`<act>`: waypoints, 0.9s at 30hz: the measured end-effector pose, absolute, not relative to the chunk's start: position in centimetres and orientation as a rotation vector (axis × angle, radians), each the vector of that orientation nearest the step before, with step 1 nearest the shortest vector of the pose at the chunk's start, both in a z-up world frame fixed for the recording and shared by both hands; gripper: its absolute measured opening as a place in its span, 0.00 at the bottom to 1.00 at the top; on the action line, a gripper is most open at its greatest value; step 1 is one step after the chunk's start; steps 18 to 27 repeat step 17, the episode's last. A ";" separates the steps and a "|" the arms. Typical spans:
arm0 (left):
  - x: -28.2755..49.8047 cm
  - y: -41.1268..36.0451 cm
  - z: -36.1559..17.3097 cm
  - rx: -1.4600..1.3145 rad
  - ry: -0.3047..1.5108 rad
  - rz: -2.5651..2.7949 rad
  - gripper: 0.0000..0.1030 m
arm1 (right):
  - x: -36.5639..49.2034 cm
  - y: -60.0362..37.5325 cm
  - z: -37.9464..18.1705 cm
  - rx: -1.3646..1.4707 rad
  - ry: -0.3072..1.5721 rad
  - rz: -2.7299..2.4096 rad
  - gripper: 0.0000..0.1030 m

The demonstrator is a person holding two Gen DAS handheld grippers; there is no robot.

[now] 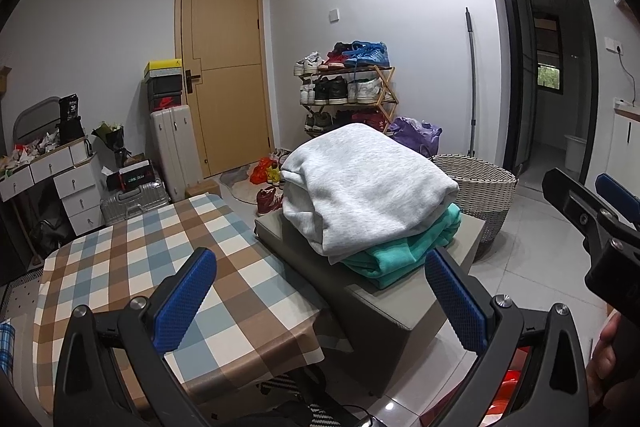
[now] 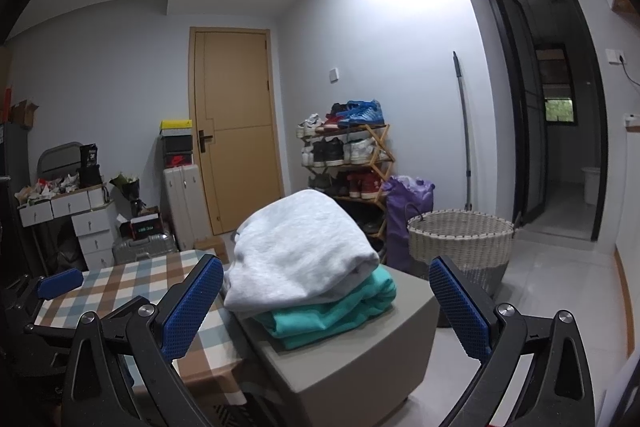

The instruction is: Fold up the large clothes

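A folded grey sweatshirt [image 1: 368, 183] [image 2: 300, 251] lies on top of a folded teal garment [image 1: 400, 251] [image 2: 336, 311], both stacked on a grey box-shaped stool [image 1: 396, 311] [image 2: 352, 359]. My left gripper [image 1: 320, 291] is open, held back from the stack with nothing between its blue pads. My right gripper [image 2: 326, 295] is open too, also short of the stack and empty; it shows at the right edge of the left wrist view [image 1: 592, 203]. The left gripper appears at the left edge of the right wrist view [image 2: 52, 287].
A table with a checked cloth [image 1: 152, 267] [image 2: 132, 283] stands left of the stool. A woven laundry basket [image 1: 480, 187] [image 2: 460, 239] sits behind on the tiled floor. A shoe rack [image 1: 348, 91], suitcases [image 1: 176, 147], drawers [image 1: 76, 179] and a wooden door [image 1: 224, 67] line the walls.
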State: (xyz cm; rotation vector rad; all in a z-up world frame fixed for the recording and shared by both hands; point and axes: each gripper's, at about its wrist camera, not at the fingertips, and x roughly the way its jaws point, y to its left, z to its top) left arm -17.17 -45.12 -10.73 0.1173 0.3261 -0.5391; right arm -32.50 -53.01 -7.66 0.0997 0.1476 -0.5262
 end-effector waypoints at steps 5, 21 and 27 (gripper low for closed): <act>-17.2 -45.4 -10.7 0.122 0.331 -0.533 0.99 | -32.4 -53.2 -7.7 0.098 0.146 -0.528 1.00; -16.6 -45.0 -10.8 0.065 0.338 -0.501 0.99 | -32.3 -52.9 -7.8 0.102 0.149 -0.516 1.00; -16.6 -45.0 -10.8 0.065 0.338 -0.501 0.99 | -32.3 -52.9 -7.8 0.102 0.149 -0.516 1.00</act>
